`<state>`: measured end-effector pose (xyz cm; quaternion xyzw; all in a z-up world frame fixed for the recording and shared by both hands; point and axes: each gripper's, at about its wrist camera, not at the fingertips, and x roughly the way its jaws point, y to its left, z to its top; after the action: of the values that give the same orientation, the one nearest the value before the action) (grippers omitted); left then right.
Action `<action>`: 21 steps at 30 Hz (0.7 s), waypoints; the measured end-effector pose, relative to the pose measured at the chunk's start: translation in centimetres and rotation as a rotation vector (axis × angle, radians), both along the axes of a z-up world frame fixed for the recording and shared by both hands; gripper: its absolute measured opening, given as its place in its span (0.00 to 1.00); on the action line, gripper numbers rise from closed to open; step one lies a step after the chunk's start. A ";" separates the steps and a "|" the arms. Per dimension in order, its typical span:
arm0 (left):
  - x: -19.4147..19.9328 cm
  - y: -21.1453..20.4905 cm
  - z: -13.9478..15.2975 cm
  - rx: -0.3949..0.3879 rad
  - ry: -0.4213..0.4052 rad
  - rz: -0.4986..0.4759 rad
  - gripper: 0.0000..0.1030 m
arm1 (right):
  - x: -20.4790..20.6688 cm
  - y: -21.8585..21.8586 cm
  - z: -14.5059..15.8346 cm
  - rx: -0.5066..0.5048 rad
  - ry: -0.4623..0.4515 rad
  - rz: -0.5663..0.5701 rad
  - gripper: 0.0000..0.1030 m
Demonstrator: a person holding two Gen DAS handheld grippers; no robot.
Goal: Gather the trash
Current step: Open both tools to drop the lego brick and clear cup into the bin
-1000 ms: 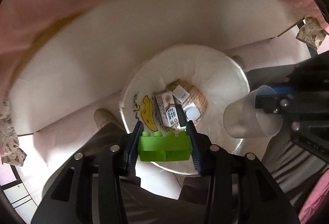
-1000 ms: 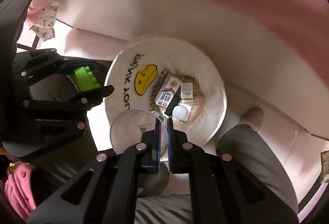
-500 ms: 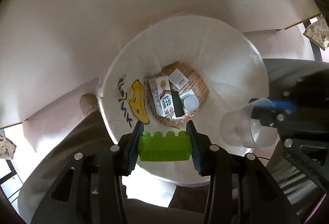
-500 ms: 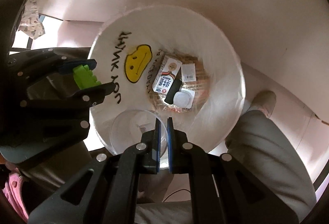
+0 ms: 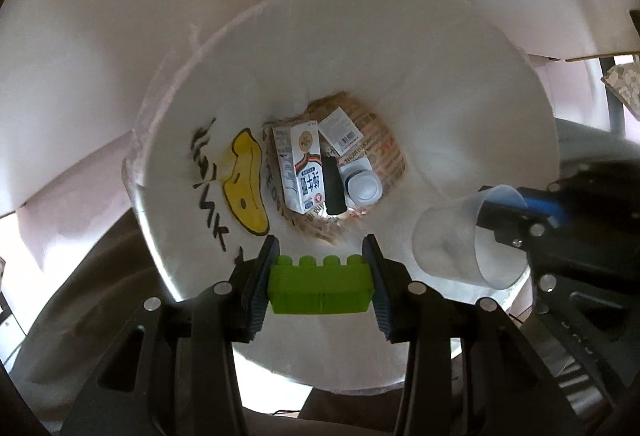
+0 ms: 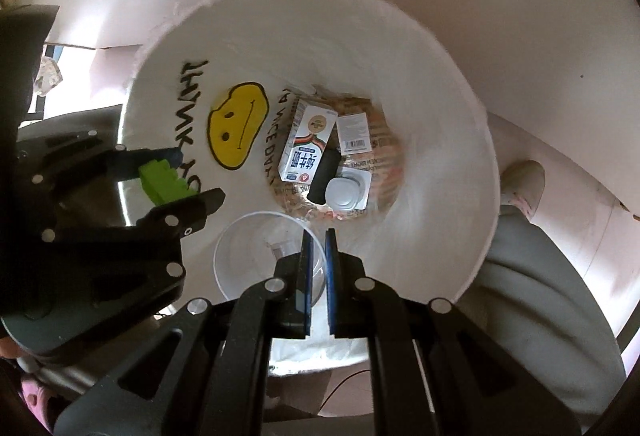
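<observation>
A white trash bin (image 5: 460, 48) (image 6: 420, 48) with a yellow smiley on its inner wall opens straight below both grippers. My left gripper (image 5: 320, 276) (image 6: 188, 176) is shut on a green toy brick (image 5: 320, 292) (image 6: 162, 182), held over the bin's near rim. To its right, my right gripper (image 6: 319, 236) (image 5: 516, 212) is shut on the rim of a clear plastic cup (image 6: 256, 256) (image 5: 456, 244), also inside the bin's mouth. At the bottom lie a milk carton (image 5: 302, 170) (image 6: 306, 144), a black tube (image 5: 334, 186), a white bottle (image 5: 362, 186) and printed paper.
A white table edge or board (image 5: 120, 16) curves around behind the bin. A person's grey trouser leg (image 6: 532, 276) and shoe (image 6: 522, 180) stand right of the bin in the right wrist view. Pale pink floor (image 5: 60, 212) shows to the left.
Both grippers have come down toward the bin, which now fills each view. The brick and the cup have stayed gripped throughout.
</observation>
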<state>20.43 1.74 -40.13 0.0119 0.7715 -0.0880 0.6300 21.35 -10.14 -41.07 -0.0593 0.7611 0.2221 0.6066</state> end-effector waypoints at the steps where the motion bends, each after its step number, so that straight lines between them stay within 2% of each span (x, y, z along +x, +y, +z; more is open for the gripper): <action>1: 0.1 0.1 -0.1 -0.002 0.004 0.008 0.44 | 0.0 0.0 -0.2 -0.005 0.000 -0.002 0.07; 3: 0.1 0.4 -0.2 -0.002 0.009 0.017 0.48 | 0.2 -0.1 -0.6 -0.018 0.001 -0.006 0.08; 4: 0.1 0.4 -0.2 0.001 0.007 0.022 0.56 | 0.3 -0.1 -0.8 -0.020 0.007 -0.010 0.09; 5: 0.2 0.5 -0.1 0.002 0.004 0.027 0.62 | 0.4 -0.2 -1.0 -0.022 0.008 -0.014 0.18; 6: 0.2 0.4 -0.2 0.001 0.002 0.028 0.63 | 0.4 -0.3 -1.0 -0.031 0.003 -0.019 0.26; 8: 0.3 0.5 -0.2 0.002 0.002 0.030 0.63 | 0.6 -0.6 -0.9 -0.043 -0.010 -0.027 0.32; 16: -0.2 0.9 1.4 0.012 -0.038 0.025 0.63 | -0.2 -0.1 1.3 -0.039 -0.052 0.011 0.34; 21: -1.4 1.2 4.6 0.009 -0.108 0.007 0.63 | -1.5 -0.3 5.2 -0.033 -0.151 0.046 0.46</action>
<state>19.07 2.94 -35.53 0.0168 0.7370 -0.0815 0.6708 19.83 -10.47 -35.91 -0.1032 0.7152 0.2182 0.6559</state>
